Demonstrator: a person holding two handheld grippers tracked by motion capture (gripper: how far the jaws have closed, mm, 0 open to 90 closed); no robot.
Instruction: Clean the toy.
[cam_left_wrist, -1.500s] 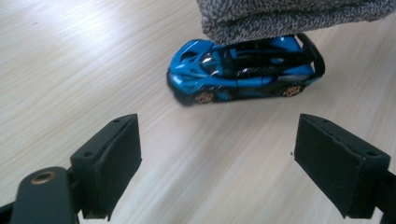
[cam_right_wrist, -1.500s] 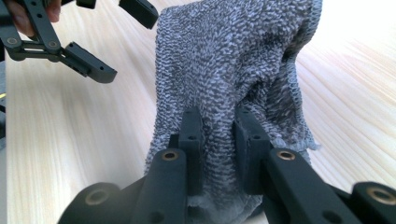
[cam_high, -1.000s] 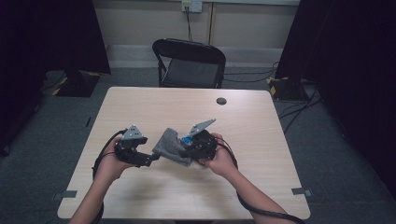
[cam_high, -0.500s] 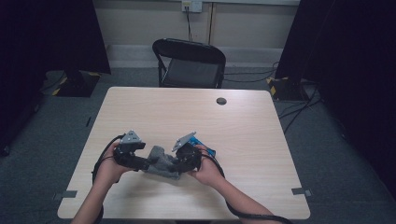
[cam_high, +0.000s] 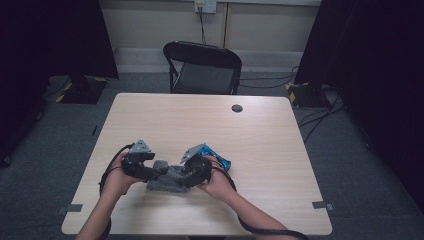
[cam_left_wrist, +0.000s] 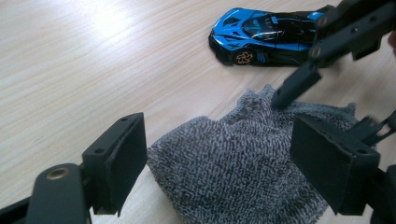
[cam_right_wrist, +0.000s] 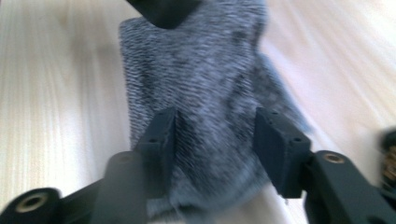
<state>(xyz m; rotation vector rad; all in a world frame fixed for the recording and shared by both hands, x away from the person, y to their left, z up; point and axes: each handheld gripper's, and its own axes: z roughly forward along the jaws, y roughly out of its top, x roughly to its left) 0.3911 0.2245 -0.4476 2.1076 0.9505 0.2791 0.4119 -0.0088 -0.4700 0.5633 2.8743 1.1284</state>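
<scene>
Grey cloth laid on the desk, both grippers over it

The grey cloth (cam_high: 167, 179) lies flat near the desk's (cam_high: 270, 135) front edge, beside a blue toy car (cam_left_wrist: 264, 36). The right gripper (cam_right_wrist: 215, 135), whose jaws have just been opening, straddles it unpressed; the left gripper (cam_left_wrist: 233, 154) stands wide around the other end, probably letting it settle.

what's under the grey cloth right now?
The grey cloth lies bunched on the wooden table, bare wood around its edges. Its folds cover whatever lies beneath. The blue toy car sits beside it, uncovered.
</scene>
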